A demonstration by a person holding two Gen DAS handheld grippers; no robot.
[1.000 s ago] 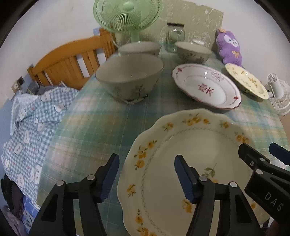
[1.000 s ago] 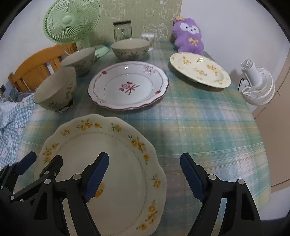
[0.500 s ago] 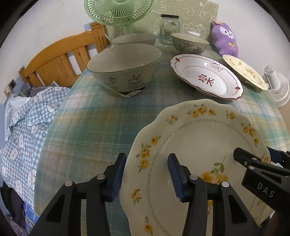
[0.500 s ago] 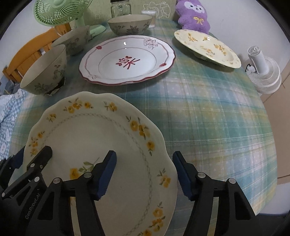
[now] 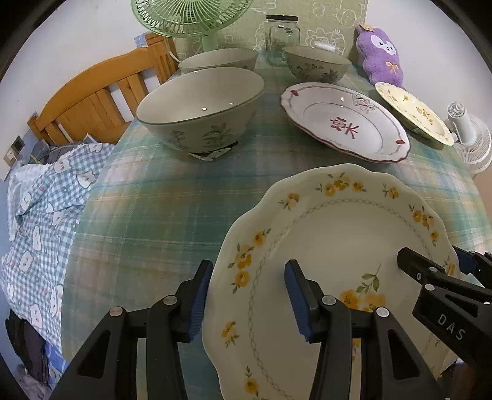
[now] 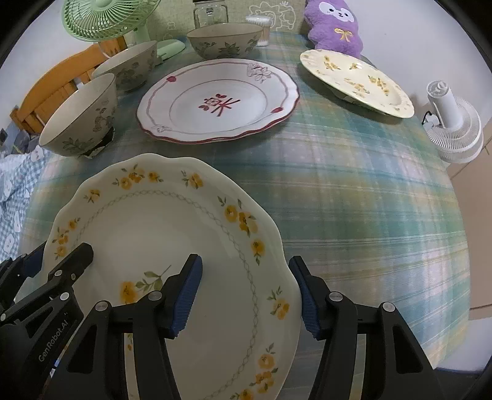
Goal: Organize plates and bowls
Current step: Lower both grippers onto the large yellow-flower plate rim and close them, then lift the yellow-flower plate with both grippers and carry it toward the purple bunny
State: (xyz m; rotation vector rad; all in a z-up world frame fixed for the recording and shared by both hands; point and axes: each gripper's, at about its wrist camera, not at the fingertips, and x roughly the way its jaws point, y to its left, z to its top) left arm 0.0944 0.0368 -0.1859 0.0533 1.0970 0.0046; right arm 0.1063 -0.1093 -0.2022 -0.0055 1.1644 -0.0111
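Note:
A cream plate with yellow flowers (image 5: 338, 230) (image 6: 153, 221) lies at the near edge of the plaid table. My left gripper (image 5: 249, 295) straddles its left rim, one pad under the edge and one on the face, clamped on it. My right gripper (image 6: 246, 295) straddles the right rim; its jaws are closing with the rim between them, pads not clearly pressing. Farther back lie a white plate with red marks (image 6: 215, 101) and a second yellow-flowered plate (image 6: 356, 80). Three grey-green bowls (image 5: 200, 110) (image 5: 218, 60) (image 5: 316, 64) stand at the back left.
A green fan (image 5: 187, 15), a glass jar (image 5: 281, 37) and a purple plush toy (image 5: 379, 58) line the far edge. A small white fan (image 6: 452, 129) stands off the right side. A wooden chair back (image 5: 92, 98) and checked cloth (image 5: 40, 215) are left of the table.
Both grippers' jaws have narrowed around the yellow-flowered plate's rims, the left one stopping first. Both views have tipped down a little toward the plate.

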